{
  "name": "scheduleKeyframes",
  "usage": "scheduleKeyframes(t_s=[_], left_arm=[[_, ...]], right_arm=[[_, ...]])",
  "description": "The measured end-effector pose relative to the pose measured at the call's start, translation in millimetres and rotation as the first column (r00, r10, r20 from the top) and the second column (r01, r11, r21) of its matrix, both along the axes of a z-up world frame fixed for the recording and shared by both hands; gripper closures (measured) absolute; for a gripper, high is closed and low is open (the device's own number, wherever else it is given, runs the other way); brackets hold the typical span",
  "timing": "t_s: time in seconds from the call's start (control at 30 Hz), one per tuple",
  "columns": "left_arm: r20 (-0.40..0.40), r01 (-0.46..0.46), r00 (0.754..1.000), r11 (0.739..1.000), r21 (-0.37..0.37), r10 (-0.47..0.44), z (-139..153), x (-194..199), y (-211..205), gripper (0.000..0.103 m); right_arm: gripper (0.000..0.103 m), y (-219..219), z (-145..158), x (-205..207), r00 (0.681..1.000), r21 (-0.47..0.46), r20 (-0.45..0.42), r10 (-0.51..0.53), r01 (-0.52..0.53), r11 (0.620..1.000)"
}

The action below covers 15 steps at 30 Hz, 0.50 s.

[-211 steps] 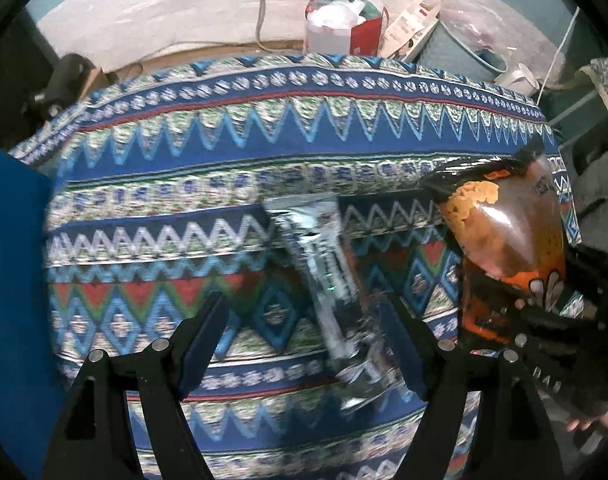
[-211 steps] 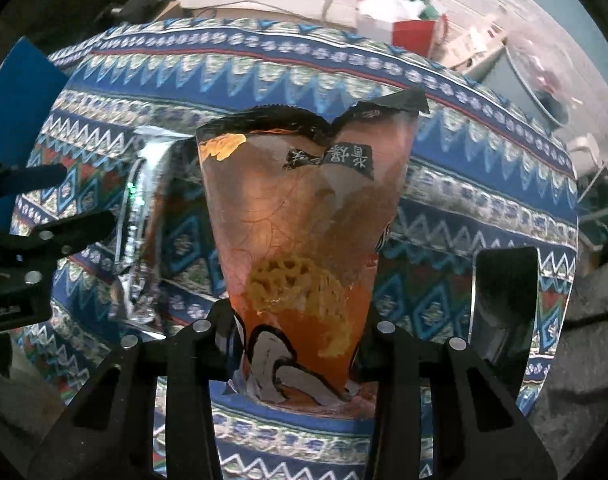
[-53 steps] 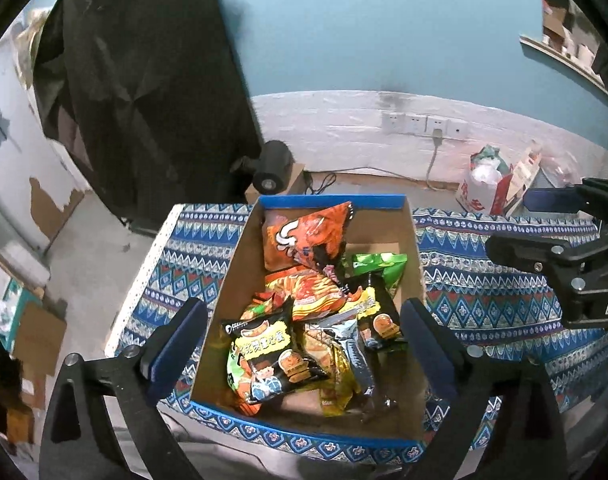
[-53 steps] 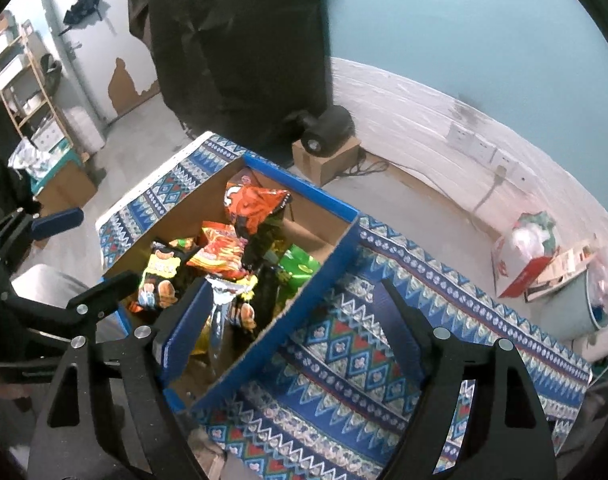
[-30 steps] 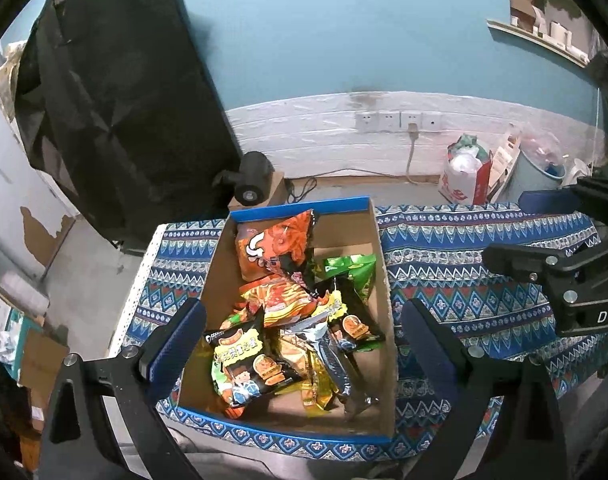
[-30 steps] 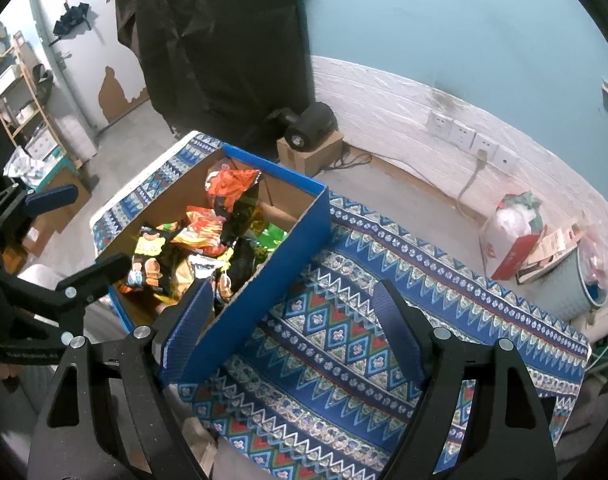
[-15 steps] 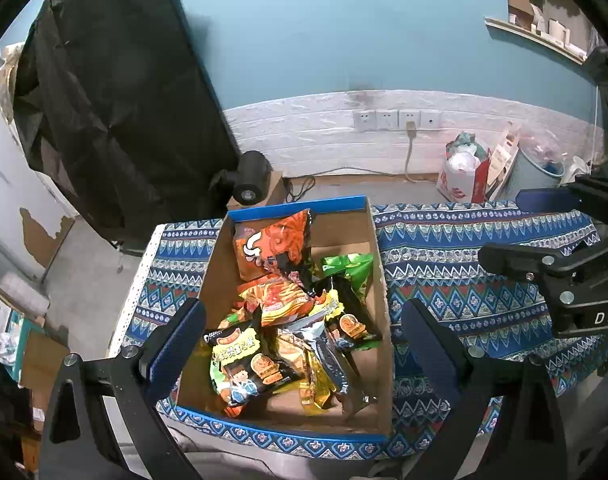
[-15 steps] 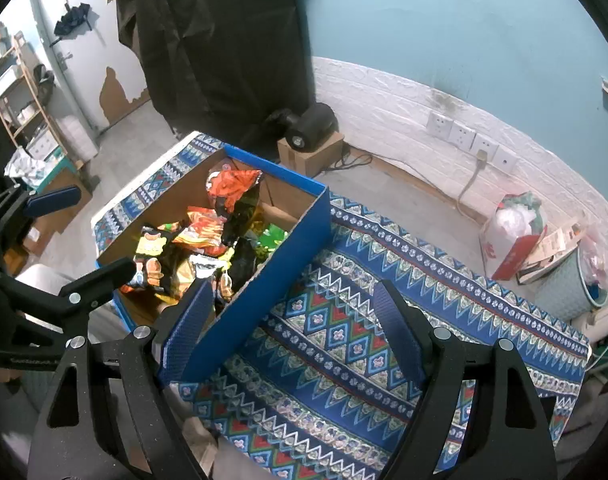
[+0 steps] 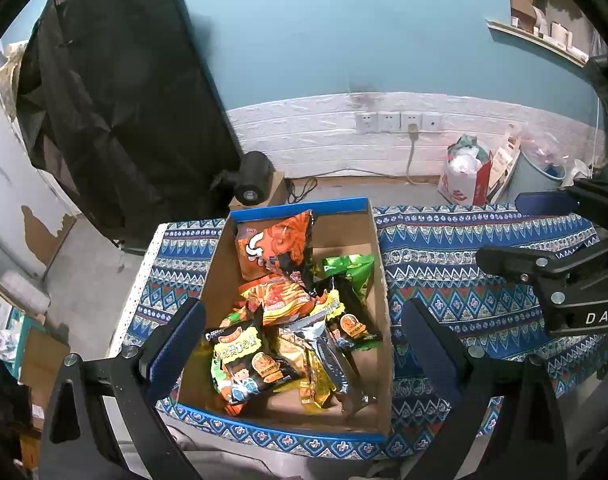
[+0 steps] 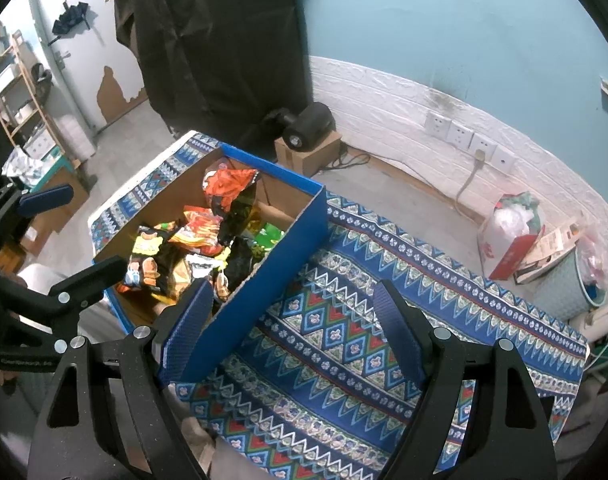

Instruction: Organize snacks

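A blue-edged cardboard box (image 9: 378,276) (image 10: 282,254) sits on the left part of a patterned tablecloth (image 9: 456,264) (image 10: 344,320). Several snack bags lie in it: an orange bag (image 9: 274,246) (image 10: 226,184) at the far end, a green bag (image 9: 352,268), a black-and-yellow bag (image 9: 244,356) and a silver packet (image 9: 326,354) near the front. My left gripper (image 9: 302,350) hovers high above the box, open and holding nothing. My right gripper (image 10: 294,330) hangs open over the cloth just right of the box, also holding nothing.
A black cloth-covered frame (image 9: 112,120) stands behind the table. On the floor are a small black device (image 9: 252,176) on a carton, a red-and-white bag (image 9: 466,178), a pale bin (image 10: 572,284) and wall sockets (image 9: 398,122). Shelves (image 10: 16,92) stand far left.
Seven seconds ago each gripper was at a snack on the cloth, the right shut on an orange bag. Now both are open, raised, and the snacks lie in the box. Little movement over the last second.
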<state>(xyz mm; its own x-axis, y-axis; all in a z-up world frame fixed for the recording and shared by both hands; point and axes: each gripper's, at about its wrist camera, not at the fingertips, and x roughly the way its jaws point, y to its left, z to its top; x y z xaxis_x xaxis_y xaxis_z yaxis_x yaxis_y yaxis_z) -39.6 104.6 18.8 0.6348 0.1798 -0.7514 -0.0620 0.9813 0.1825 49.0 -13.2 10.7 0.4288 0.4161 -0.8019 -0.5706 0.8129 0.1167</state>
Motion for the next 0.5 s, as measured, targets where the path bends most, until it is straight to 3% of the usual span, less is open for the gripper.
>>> scheduleKeyframes(t_s=[0.5], left_arm=[[0.012, -0.028, 1.000, 1.000, -0.005, 0.028, 0.9, -1.4, 1.7, 0.004]], right_arm=[[0.022, -0.7, 0.7, 0.2, 1.000, 0.001, 0.001, 0.001, -0.001, 1.000]])
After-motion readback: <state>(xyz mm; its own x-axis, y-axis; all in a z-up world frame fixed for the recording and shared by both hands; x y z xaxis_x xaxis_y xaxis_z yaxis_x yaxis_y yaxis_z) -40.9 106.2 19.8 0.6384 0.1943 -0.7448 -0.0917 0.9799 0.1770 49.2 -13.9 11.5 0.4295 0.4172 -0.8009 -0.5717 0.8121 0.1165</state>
